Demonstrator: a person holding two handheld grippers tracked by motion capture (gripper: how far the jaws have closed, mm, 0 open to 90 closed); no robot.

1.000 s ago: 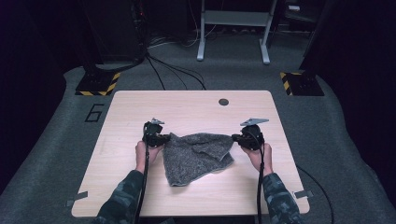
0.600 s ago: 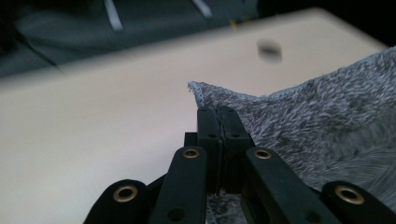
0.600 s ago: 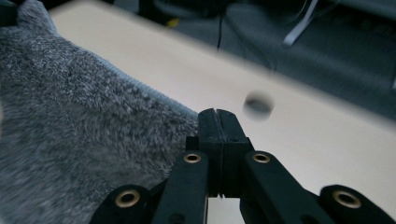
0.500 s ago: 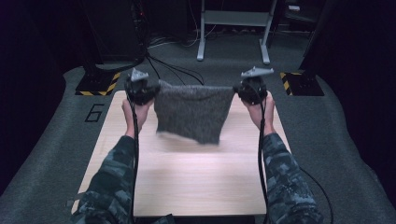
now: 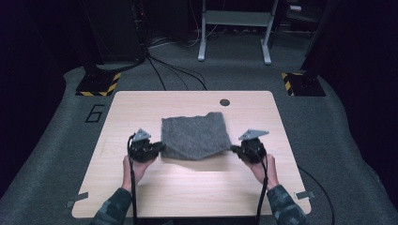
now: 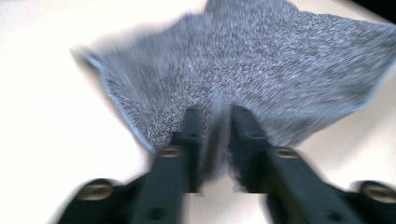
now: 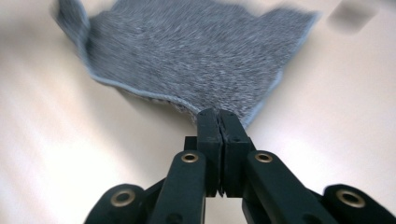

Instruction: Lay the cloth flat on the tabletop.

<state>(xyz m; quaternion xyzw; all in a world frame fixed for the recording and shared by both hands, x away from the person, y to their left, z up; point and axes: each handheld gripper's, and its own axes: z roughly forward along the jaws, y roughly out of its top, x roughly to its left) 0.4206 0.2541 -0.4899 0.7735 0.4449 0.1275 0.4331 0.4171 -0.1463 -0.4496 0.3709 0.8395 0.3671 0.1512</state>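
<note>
Spreading nearly done. High view: grey speckled knit cloth [image 5: 195,136] flat at centre of pale wooden table [image 5: 141,197]; left gripper [image 5: 157,149] at its 8 o'clock corner, right gripper [image 5: 236,150] at 4 o'clock. Left gripper view: jaws just opening, cloth [image 6: 261,70] between them. Right gripper view: jaws pinching the cloth [image 7: 196,51] corner; release remains.

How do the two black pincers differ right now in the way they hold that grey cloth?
The right gripper has its jaws pressed tight together on a corner of the grey cloth; the left gripper shows a gap between its jaws, which have just been opening, with cloth lying loose between them. In the high view the left gripper sits at the cloth's near left corner, the right gripper at its near right. Both are black, hand-held and low over the table.
</note>
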